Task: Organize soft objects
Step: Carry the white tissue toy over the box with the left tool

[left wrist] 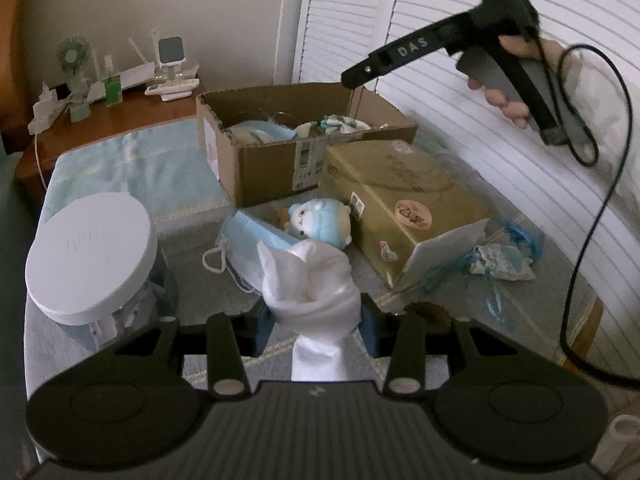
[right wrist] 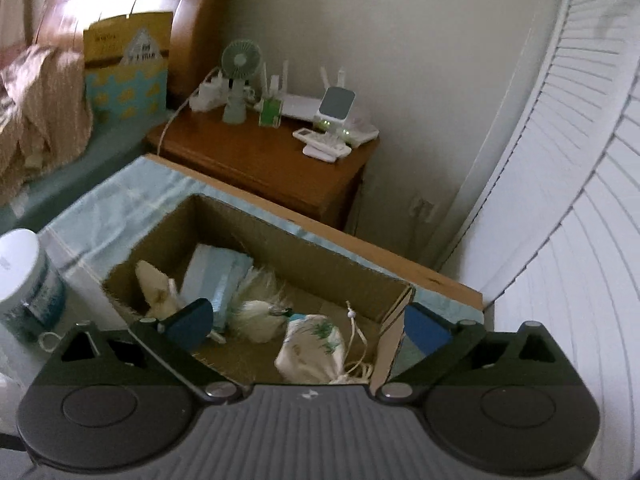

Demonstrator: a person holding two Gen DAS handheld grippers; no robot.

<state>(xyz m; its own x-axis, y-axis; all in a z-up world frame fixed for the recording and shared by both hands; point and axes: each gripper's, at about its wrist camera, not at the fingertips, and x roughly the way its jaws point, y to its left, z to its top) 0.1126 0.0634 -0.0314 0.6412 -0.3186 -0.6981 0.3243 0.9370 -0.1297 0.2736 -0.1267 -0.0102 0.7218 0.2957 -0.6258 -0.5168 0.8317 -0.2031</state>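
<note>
My left gripper (left wrist: 316, 330) is shut on a white cloth (left wrist: 310, 280), held above the table short of a blue plush toy (left wrist: 320, 222) and a blue face mask (left wrist: 250, 240). Behind them stands an open cardboard box (left wrist: 280, 160). My right gripper (right wrist: 308, 322) is open and empty, hovering over that cardboard box (right wrist: 320, 252), which holds a drawstring pouch (right wrist: 312, 350), a white fluffy toy (right wrist: 256, 316), a blue mask pack (right wrist: 218, 280) and a cream soft item (right wrist: 154, 286). The right gripper also shows in the left wrist view (left wrist: 354, 76).
A white-lidded jar (left wrist: 90, 256) stands at the left. A gold box (left wrist: 404, 208) lies right of the plush, with crumpled paper and blue ribbon (left wrist: 502, 258) beside it. A wooden nightstand (right wrist: 260, 164) with a fan and gadgets is behind. White louvred doors (right wrist: 560, 240) are on the right.
</note>
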